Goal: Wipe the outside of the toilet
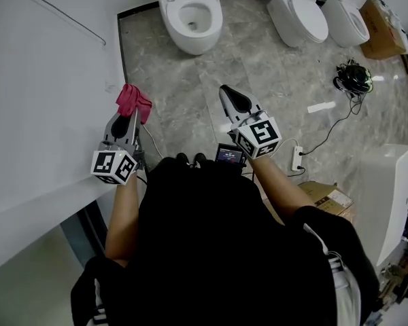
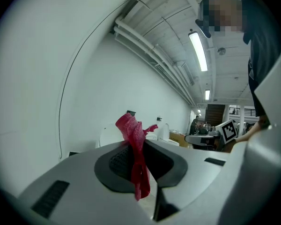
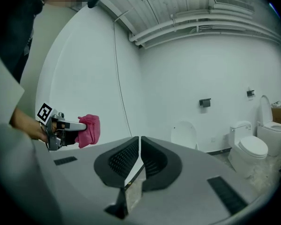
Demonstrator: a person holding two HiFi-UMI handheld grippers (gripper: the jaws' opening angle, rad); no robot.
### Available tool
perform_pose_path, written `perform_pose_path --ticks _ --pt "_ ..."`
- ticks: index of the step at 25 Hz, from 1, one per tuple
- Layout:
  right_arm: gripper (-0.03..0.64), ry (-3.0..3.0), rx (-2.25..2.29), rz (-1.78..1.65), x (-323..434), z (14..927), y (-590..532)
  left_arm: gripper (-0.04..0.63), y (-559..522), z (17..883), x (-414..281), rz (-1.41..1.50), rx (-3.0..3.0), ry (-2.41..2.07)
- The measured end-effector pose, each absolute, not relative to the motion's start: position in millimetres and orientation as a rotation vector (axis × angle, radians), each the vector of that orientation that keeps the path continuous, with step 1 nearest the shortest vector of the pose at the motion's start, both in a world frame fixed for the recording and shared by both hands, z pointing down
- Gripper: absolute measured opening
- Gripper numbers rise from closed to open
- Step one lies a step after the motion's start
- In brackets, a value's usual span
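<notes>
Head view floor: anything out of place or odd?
Loose clutter on the floor: a white power strip, its black cable trailing to a tangled dark bundle, and a white strip lying alone. Nothing spilled or broken.

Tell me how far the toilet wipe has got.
Done: cloth clamped in the left gripper. In hand: both grippers held over the floor, right gripper shut, empty. Left: all the wiping; the nearest toilet stands ahead, cloth not yet on it.

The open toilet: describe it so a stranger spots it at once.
Three white toilets stand along the far edge of the marble floor. It is the leftmost toilet, apart from the other pair, the only one with its bowl uncovered.
</notes>
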State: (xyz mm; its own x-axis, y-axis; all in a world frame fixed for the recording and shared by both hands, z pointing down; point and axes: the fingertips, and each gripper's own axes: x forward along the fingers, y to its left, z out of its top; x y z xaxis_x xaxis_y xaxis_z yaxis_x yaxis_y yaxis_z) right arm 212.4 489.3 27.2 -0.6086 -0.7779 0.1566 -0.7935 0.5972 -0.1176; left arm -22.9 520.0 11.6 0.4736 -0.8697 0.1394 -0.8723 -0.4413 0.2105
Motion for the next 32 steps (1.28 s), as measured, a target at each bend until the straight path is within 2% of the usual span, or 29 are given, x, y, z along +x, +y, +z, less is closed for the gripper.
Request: perform_pose_path --ticks 13,25,32 --pt "0.038 -2.666 1.369 0.409 206.4 70.3 414.8 0.063 435.2 47.8 -39.1 0.043 2.435 -1.476" --pt "0.038 -2.647 1.362 0.413 113.6 34.3 243.8 0.063 255.9 50.5 -112.5 0.056 2.423 -1.416" --pt "0.038 -2.663 1.390 0.402 70.7 31.8 178.3 0.063 168.4 53.4 -116.4 0.017 2.474 -1.331"
